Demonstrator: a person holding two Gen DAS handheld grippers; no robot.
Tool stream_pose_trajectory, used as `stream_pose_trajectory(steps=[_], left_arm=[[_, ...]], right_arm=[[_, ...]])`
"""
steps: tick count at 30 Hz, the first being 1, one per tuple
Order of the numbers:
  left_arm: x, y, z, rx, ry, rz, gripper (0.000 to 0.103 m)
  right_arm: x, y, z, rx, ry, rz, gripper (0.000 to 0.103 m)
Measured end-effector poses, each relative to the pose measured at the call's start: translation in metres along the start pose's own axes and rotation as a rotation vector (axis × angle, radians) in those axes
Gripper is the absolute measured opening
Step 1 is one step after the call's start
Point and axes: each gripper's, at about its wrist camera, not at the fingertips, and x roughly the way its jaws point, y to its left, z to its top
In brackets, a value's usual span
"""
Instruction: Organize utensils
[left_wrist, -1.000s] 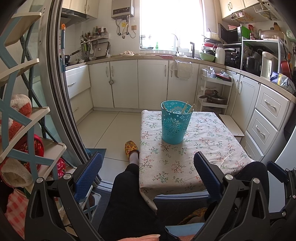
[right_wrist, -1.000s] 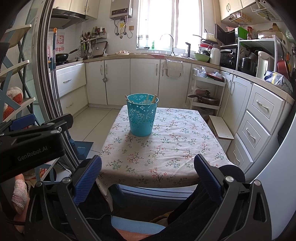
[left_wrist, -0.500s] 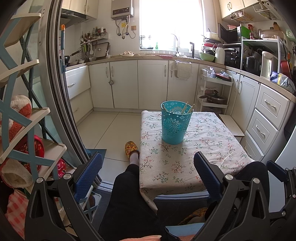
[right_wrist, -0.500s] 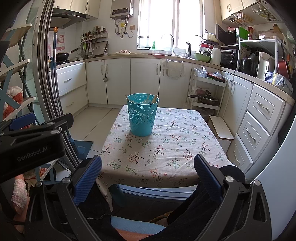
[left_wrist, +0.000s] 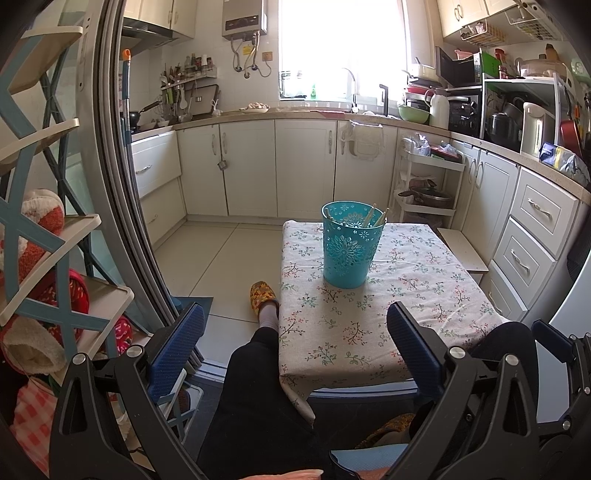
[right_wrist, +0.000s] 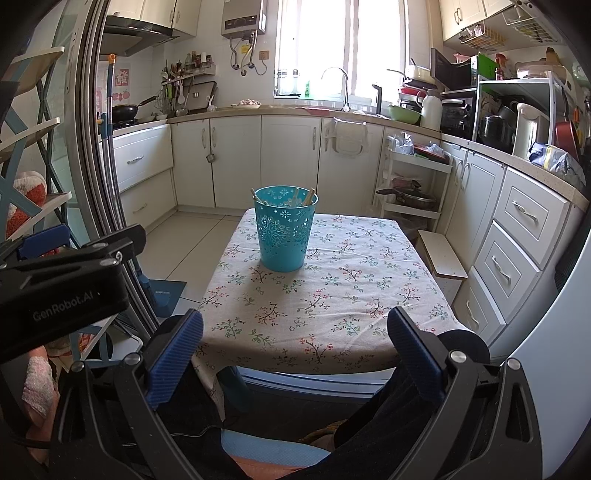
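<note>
In the centre of both wrist views, a teal perforated bucket stands upright on the floral-clothed bench, with pale utensil handles poking above its rim. The left tool and right tool sit low in frame, both spread wide and empty, well short of the bucket. Nothing has shifted over the last second, so the utensils look already gathered and the task likely finished.

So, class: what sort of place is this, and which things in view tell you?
A home kitchen, most likely: a sink tap under the window, a wok on the stove, and white cabinets. A teal holder stands on the clothed table.
</note>
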Motion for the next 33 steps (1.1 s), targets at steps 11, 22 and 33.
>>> stream_pose_trajectory(steps=[11,22,33], left_arm=[[-0.001,0.001,0.001,-0.001,-0.002,0.0,0.095],[-0.002,0.006,0.001,-0.007,0.002,-0.002,0.095],[-0.004,0.006,0.0,0.005,-0.026,0.013,0.095]], right_arm=[[0.0,0.001,0.0,0.0,0.0,0.0,0.096],[0.0,0.002,0.0,-0.001,0.0,0.0,0.096],[-0.002,0.006,0.0,-0.005,-0.008,-0.005,0.096]])
